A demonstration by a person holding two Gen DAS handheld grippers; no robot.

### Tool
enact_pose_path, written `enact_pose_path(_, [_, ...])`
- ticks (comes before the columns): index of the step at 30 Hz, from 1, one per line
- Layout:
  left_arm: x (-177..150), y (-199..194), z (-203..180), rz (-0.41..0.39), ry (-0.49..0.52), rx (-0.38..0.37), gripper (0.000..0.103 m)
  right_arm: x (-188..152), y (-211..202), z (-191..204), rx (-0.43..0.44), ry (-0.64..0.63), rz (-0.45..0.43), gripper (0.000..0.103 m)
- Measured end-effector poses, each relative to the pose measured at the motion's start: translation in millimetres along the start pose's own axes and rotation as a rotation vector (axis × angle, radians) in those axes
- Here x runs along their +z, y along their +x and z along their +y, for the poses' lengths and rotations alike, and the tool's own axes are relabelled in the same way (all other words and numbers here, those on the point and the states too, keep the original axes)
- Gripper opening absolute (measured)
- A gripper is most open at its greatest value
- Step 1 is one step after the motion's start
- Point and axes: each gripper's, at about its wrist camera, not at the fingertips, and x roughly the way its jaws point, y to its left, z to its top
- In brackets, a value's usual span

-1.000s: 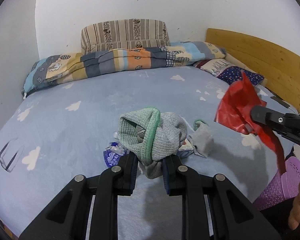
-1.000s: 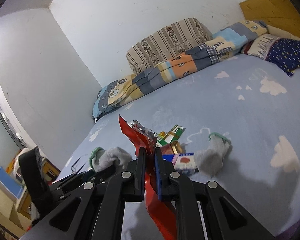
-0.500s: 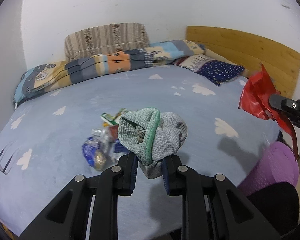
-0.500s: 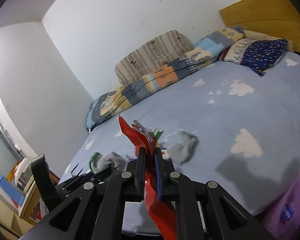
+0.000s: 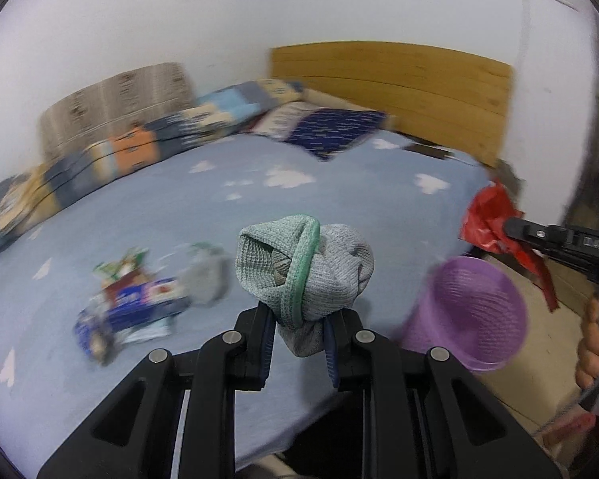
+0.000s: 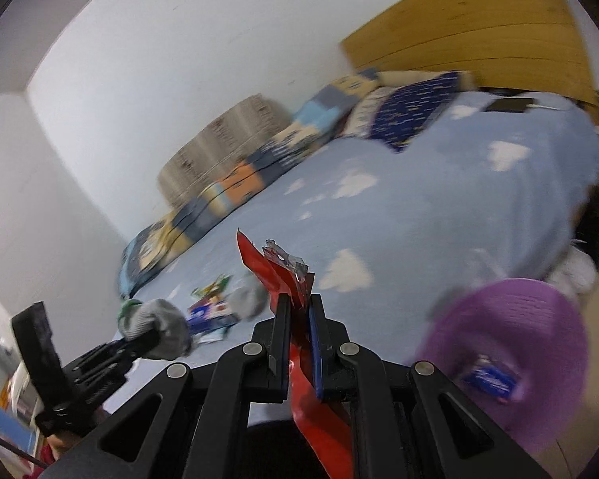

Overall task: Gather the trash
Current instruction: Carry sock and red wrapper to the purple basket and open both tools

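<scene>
- Pile of wrappers [image 5: 129, 303]: lies on the bed [image 5: 339, 207], left of and beyond the left gripper; blurred, with a loose grey sock [image 5: 203, 279] touching its right side. This trash is not yet collected.
- Left gripper [image 5: 299, 333]: fingers clenched on a balled grey sock with a green cuff [image 5: 303, 263], held above the near edge of the bed. In the right wrist view the same gripper [image 6: 139, 343] appears at lower left, well apart from the bin.
- Right gripper [image 6: 297, 315]: fingers clenched on a red wrapper [image 6: 277, 271]; the wrapper's long axis runs along the fingers, one end standing up past the tips and the other hanging down behind them.
- Purple bin [image 5: 475, 311]: stands beside the bed at the right, its open mouth tilted toward the cameras; a blue packet [image 6: 489, 379] already lies inside.
- Key relation: the bin lies right of and below the right gripper's fingers, which judging by both views are nearer to it than the left gripper's. The red wrapper is likely the next item dropped.
</scene>
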Motion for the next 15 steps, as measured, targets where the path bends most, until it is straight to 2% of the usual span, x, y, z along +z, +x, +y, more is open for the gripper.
enact_pose_path(4, [18,17,-51,0.049,0.055,-0.175,0.020,2,-36,-38,-0.088,0.055,-0.052,0.009])
enact_pose_path(7, [29,37,-90,0.116,0.078,-0.303,0.020,3,-58,-67,-0.139,0.106,-0.086,0.009])
enact_pose_path(10, [35,55,-124,0.164,0.118,-0.354,0.020,3,-69,-90,-0.170,0.160,-0.107,0.009])
enact_pose_path(15, [38,80,-171,0.225,0.180,-0.394,0.021,1,-71,-117,-0.198,0.213,-0.109,0.010])
